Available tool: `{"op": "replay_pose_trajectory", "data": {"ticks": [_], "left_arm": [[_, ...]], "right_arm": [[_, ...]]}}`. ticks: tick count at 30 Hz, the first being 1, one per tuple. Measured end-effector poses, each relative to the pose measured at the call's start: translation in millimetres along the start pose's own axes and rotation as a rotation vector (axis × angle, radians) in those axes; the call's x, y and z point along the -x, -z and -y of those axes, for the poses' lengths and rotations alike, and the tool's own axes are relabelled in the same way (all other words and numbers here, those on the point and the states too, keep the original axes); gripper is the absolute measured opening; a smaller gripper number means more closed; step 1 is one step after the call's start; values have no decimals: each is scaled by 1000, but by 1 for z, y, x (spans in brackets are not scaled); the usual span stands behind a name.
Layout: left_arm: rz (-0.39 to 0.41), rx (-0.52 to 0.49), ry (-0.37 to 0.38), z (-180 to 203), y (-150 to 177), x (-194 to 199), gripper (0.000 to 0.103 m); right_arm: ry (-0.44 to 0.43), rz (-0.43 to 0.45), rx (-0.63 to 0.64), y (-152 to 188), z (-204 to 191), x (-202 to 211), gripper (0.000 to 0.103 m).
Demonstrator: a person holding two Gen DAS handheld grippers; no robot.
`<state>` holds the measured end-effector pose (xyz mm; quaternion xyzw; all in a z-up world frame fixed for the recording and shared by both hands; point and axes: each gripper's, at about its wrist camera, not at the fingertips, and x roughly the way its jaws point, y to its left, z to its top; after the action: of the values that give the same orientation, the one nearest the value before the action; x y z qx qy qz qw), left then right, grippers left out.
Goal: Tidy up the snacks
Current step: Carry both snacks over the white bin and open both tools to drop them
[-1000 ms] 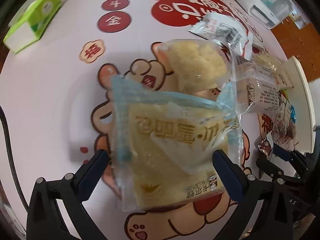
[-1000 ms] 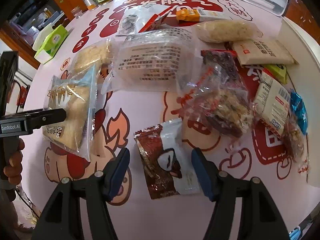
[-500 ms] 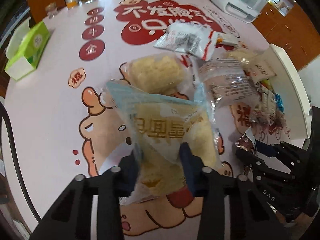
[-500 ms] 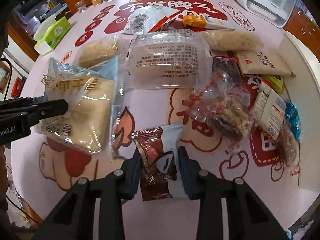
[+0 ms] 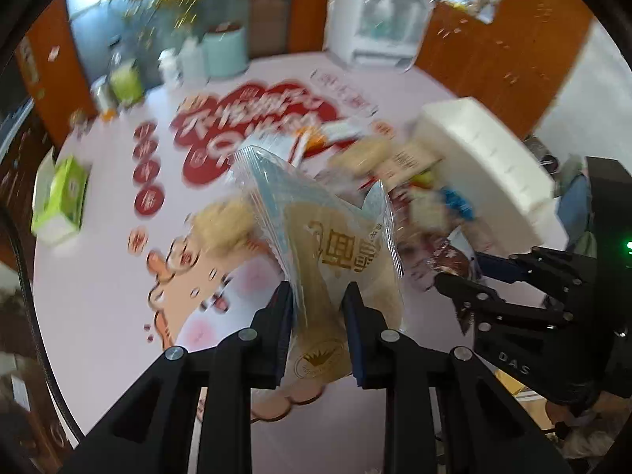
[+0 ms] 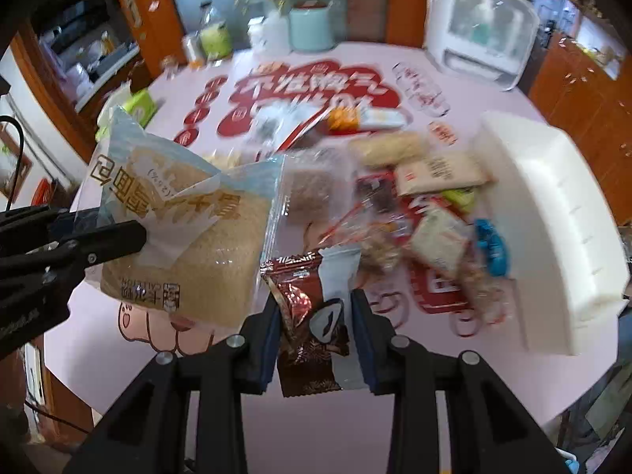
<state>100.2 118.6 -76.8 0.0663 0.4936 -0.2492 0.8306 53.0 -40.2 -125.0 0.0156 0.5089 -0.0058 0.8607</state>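
A clear bread packet (image 5: 331,245) with pale blue edges and gold lettering hangs above the table, pinched at its lower part by my left gripper (image 5: 319,296), which is shut on it. The right wrist view shows the same bread packet (image 6: 185,229) at the left, with the left gripper (image 6: 98,225) clamped on its side. My right gripper (image 6: 316,308) is shut on a brown-and-white snack packet (image 6: 300,276), also lifted off the table. In the left wrist view the right gripper (image 5: 462,272) is at the right, holding that brown packet (image 5: 450,258).
A pile of mixed snack packets (image 6: 434,213) lies on the round pink table (image 6: 316,414). A white tray (image 6: 553,213) sits at its right edge. A green tissue box (image 5: 63,201) is at the left. Jars (image 6: 213,39) and a white appliance (image 6: 482,23) stand at the back.
Both grippers closed on their packets, the left on the bread and the right on the brown snack. Both then rose, lifting the packets off the table.
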Motion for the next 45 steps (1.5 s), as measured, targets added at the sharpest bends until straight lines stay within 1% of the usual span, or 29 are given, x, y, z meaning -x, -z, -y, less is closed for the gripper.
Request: {"op": "replay_pose_trajectory", "data": {"ticks": [4, 8, 10, 13, 17, 21, 24, 28, 31, 35, 37, 38, 39, 40, 41, 42, 44, 45], "left_arm": [[89, -40, -14, 37, -21, 28, 23], [177, -36, -47, 87, -48, 48, 23], [198, -21, -54, 112, -61, 51, 23], [219, -7, -43, 156, -84, 47, 23], [245, 5, -48, 215, -110, 32, 23], [243, 18, -55, 262, -127, 10, 23], [219, 12, -64, 287, -134, -5, 23], [192, 1, -72, 310, -142, -24, 24], [179, -7, -86, 324, -152, -35, 24], [161, -14, -100, 331, -161, -48, 25], [150, -15, -107, 334, -162, -54, 27], [142, -16, -112, 336, -163, -57, 34], [146, -20, -114, 338, -163, -57, 41], [156, -27, -127, 340, -163, -55, 63], [175, -34, -152, 343, -162, -53, 88], [197, -39, -173, 345, -161, -50, 94], [251, -53, -206, 349, -161, -42, 96], [258, -62, -215, 349, -160, -40, 96]], "right_arm": [[-5, 88, -19, -1, 32, 37, 34], [-31, 160, -11, -10, 73, 67, 34], [-33, 192, -6, -16, 102, 82, 34], [-36, 231, -13, -23, 153, 102, 34], [-10, 234, -31, -32, 218, 111, 34], [14, 206, -75, -36, 276, 108, 34], [22, 196, -95, -34, 305, 106, 34], [25, 185, -114, -34, 328, 102, 35], [21, 177, -119, -36, 339, 97, 35], [16, 170, -119, -38, 349, 92, 36], [11, 164, -130, -38, 355, 90, 40], [4, 159, -136, -38, 356, 89, 42], [-5, 155, -143, -39, 358, 87, 47], [-9, 152, -147, -38, 358, 86, 50], [-10, 152, -152, -38, 360, 86, 51], [-10, 151, -152, -37, 361, 85, 51], [-10, 147, -148, -38, 362, 84, 52], [-12, 146, -145, -37, 363, 84, 52]]}}
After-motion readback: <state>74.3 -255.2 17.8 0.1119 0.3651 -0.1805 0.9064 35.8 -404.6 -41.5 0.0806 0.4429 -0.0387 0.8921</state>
